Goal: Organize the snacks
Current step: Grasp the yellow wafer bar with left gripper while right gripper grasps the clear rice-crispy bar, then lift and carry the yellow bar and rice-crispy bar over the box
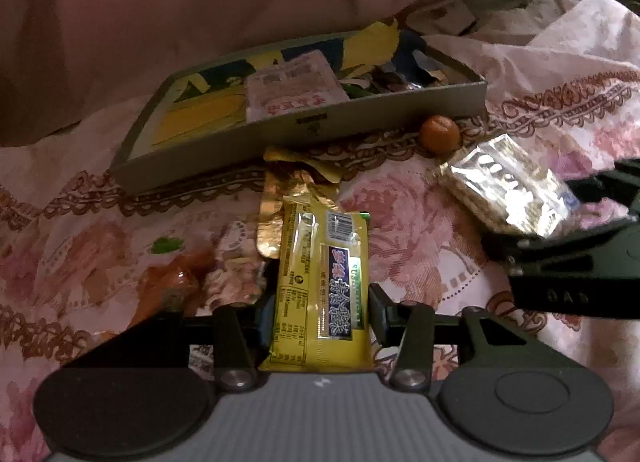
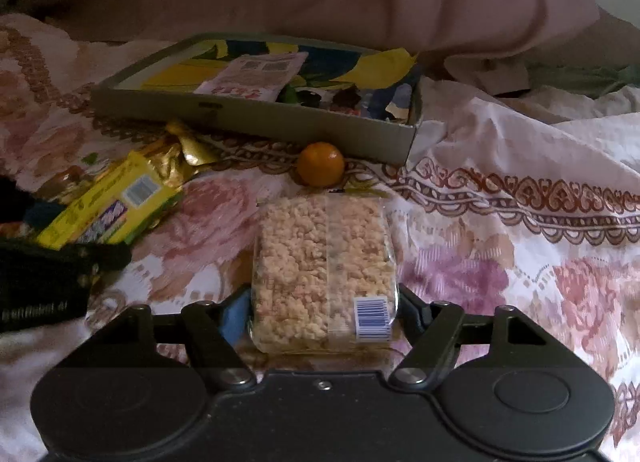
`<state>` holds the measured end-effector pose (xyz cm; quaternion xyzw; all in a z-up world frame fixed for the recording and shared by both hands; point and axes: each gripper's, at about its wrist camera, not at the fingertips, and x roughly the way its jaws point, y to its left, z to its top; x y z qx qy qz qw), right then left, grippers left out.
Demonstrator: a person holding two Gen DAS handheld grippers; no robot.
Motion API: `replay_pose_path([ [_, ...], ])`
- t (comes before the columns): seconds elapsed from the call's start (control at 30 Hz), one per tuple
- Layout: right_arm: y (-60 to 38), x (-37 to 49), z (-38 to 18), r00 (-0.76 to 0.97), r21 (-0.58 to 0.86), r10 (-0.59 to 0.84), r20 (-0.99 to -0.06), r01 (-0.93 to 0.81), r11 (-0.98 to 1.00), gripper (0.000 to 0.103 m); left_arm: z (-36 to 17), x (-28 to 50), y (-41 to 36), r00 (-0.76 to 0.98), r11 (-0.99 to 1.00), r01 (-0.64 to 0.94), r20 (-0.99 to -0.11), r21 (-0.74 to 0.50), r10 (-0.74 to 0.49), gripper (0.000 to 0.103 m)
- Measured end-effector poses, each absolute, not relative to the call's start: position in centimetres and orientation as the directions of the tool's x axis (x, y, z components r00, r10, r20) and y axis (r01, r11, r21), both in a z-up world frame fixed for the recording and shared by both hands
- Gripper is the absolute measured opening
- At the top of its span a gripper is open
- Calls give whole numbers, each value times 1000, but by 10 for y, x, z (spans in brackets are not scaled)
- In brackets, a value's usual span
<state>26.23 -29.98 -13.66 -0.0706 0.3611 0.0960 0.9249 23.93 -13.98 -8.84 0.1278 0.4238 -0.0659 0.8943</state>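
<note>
The left gripper pinches a yellow snack packet between its fingers, the packet's long axis running straight ahead toward the shallow box. The right gripper clasps a clear-wrapped rice cake, lengthwise along its fingers, far end pointing at the orange.

Rice-cake pack seemingly between claw fingers
</note>
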Motion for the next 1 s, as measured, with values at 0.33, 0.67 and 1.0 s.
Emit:
replay_pose_path([
  [0.33, -301, 235, -116, 765, 8, 191, -616, -236, 972, 74, -62, 221, -140, 661, 962, 219, -751, 166, -20, 50],
  [0.67, -316, 226, -87, 904, 47, 166, -394, -161, 986, 74, -23, 222, -140, 739, 980, 173, -671, 102, -61, 50],
  [1.0, -330, 249, -78, 966, 125, 133, -223, -107, 986, 74, 15, 276, -145, 829, 987, 141, -554, 82, -72, 50],
])
